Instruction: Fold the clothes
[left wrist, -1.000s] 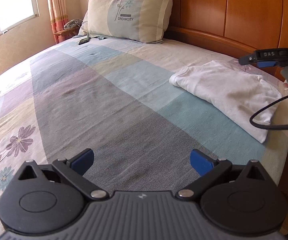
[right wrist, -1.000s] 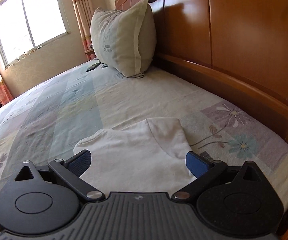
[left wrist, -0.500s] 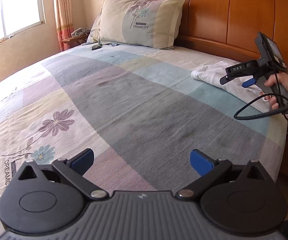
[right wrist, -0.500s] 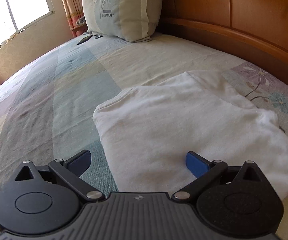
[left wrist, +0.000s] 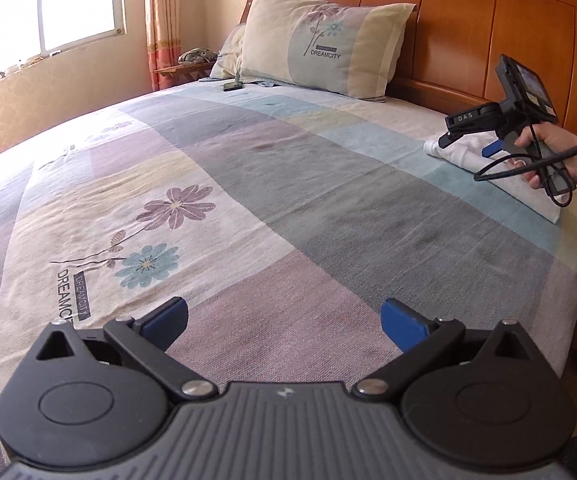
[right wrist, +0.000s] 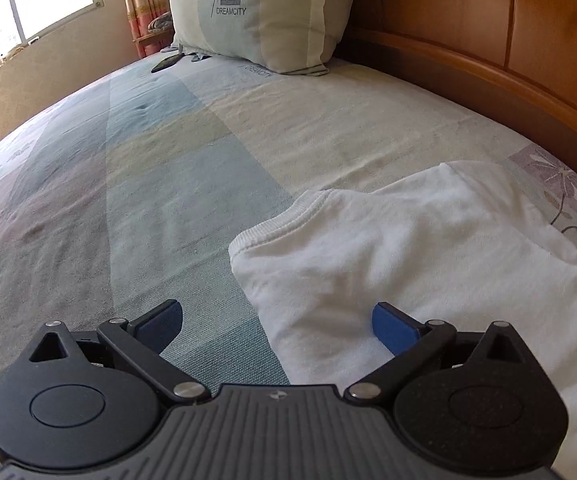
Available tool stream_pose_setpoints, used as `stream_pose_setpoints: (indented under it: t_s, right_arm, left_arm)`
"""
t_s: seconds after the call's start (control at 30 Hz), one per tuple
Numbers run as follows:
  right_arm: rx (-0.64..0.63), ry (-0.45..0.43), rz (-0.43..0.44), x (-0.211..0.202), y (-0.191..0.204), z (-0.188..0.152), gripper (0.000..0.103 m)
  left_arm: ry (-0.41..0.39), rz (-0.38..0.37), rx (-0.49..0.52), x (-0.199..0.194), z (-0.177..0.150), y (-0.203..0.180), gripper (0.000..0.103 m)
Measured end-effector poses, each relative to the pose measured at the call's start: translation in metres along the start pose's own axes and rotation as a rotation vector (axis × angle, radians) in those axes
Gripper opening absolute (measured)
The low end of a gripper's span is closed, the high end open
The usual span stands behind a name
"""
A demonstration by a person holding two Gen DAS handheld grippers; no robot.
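Observation:
A folded white garment [right wrist: 428, 248] lies near the bed's right edge, close to the headboard; in the left wrist view the white garment [left wrist: 464, 156] is small at the far right. My right gripper [right wrist: 276, 320] hovers open just above its near left corner, nothing between the blue pads. That right gripper [left wrist: 470, 140] also shows in the left wrist view, held by a hand [left wrist: 548, 136] over the garment. My left gripper [left wrist: 284, 316] is open over bare patterned bedspread [left wrist: 248, 184], far from the garment.
A pillow [left wrist: 320, 44] leans on the wooden headboard [left wrist: 488, 20]. A dark remote [left wrist: 233, 86] lies in front of it. A window [left wrist: 44, 4] and curtain are at the left. A black cable [left wrist: 528, 168] hangs from the right gripper. The bed's edge runs at the right.
My left gripper pulled back and left, away from the garment, now over the floral part of the spread. My right gripper shifted left along the garment toward its near left corner.

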State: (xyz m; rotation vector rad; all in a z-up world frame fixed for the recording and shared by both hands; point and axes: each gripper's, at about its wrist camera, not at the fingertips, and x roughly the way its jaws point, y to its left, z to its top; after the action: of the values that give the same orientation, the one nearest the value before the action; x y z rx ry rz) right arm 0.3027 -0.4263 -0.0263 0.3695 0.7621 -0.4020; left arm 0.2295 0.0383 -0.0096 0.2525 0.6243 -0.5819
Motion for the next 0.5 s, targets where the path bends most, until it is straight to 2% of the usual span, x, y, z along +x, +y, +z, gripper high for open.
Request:
stream_pose_setpoints:
  t_s: [0.07, 0.13, 0.3, 0.5]
  right_arm:
    - [0.007, -0.03, 0.024, -0.021, 0.004, -0.006, 0.103]
    - [0.008, -0.065, 0.001, -0.037, 0.005, -0.018, 0.103]
    - [0.076, 0.054, -0.06, -0.029, -0.011, -0.035, 0.103]
    - [0.053, 0.055, -0.034, -0.091, 0.01, -0.047, 0.103]
  left_arm:
    - [-0.002, -0.013, -0.009, 0.002, 0.0, 0.003, 0.102]
    - [-0.003, -0.03, -0.02, 0.005, 0.001, 0.006, 0.102]
    - [-0.037, -0.046, -0.023, 0.012, 0.01, 0.005, 0.102]
    - [-0.062, -0.123, 0.043, 0.019, 0.028, -0.009, 0.102]
